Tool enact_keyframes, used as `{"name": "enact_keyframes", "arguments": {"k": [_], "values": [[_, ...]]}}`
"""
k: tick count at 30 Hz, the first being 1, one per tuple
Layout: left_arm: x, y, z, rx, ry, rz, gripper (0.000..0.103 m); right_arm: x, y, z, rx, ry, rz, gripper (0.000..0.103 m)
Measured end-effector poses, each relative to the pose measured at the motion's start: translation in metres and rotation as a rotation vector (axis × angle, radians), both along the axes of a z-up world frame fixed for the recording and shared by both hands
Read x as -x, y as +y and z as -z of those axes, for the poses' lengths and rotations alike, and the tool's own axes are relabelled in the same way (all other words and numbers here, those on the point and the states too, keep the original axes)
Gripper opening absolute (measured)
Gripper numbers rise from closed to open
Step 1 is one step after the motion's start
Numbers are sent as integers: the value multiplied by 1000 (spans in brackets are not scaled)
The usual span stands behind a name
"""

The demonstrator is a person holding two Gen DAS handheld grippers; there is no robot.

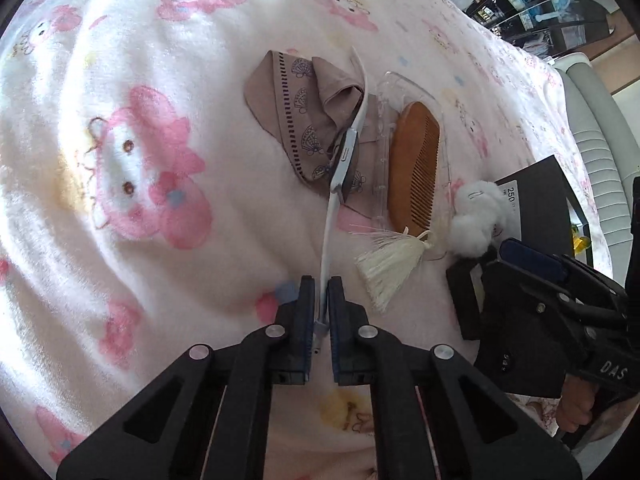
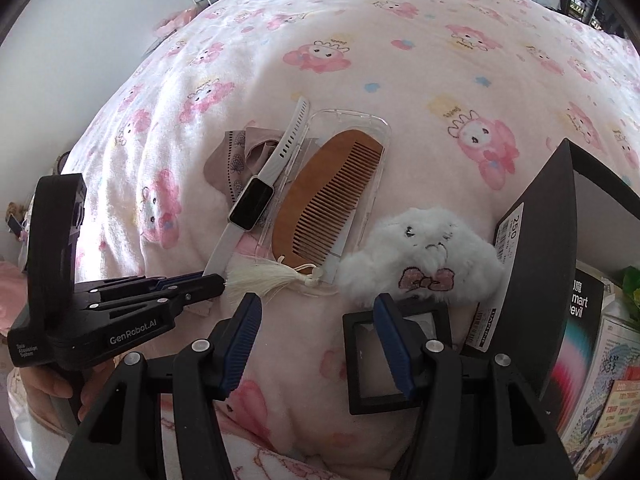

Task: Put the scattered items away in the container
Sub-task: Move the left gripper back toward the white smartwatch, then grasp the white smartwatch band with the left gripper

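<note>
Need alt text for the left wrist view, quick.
The left claw is shut on the end of a white smartwatch strap lying on a pink cartoon blanket. Beyond lie a brown cloth, a wooden comb with tassel and a white plush.

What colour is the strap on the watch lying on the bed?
White. The watch strap shows best in the right wrist view, flanking the black screen.
</note>
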State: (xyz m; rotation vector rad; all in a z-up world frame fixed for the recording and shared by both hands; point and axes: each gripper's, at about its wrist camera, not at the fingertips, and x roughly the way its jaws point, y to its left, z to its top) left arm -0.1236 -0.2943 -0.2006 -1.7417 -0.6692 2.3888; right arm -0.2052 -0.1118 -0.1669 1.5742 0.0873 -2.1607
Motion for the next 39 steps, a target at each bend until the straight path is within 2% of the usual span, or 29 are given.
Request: {"name": "enact_keyframes", "arguments": {"k": [4,8,10,12,13,14,16,18,20,23,26,28,29,31,32,33,35,38,39], "values": [[-38,-24,-13,-10,27,-82,5,-1,-7,-5,-35,31,-38,55],[-76,-66,-22,5,25,-210,5,0,-14,-4,-50,31,-86,55],[-81,-87,-23,48,9,-270,6,3,-22,-3,-45,22,-115,55],[-81,-93,-25,114,-14,-305,9,3,-37,-2,-103,59,-149,55],[-85,-92,-29,117,-5,-314,10,3,-44,-1,-134,85,-165,55],[-90,-91,-32,94,17,-314,14,5,-51,0,-141,92,-176,55],[-101,-86,-36,-2,55,-318,18,8,-62,4,-125,59,-200,55],[-107,-80,-31,-95,58,-298,22,10,-72,7,-130,49,-235,55],[-103,-71,-19,-142,44,-279,23,10,-83,10,-148,59,-267,55],[-91,-67,3,-149,-12,-284,23,12,-92,13,-145,52,-290,55],[-83,-76,15,-202,-2,-349,23,16,-97,18,-142,37,-302,55],[-79,-87,17,-208,16,-419,23,19,-99,23,-127,13,-308,55],[-78,-93,16,-190,21,-455,23,22,-99,25,-118,-3,-308,55],[-76,-101,10,-74,27,-529,25,28,-99,31,-89,-49,-305,55],[-75,-102,4,-18,36,-547,25,32,-99,34,-76,-68,-298,55],[-74,-103,2,-1,43,-552,25,36,-99,36,-69,-79,-287,55],[-72,-100,2,-24,43,-540,29,45,-100,41,-50,-121,-271,56],[-70,-88,18,-173,20,-481,32,54,-99,46,-9,-185,-251,57],[-71,-86,23,-214,27,-477,32,57,-97,47,15,-204,-241,61]]}}
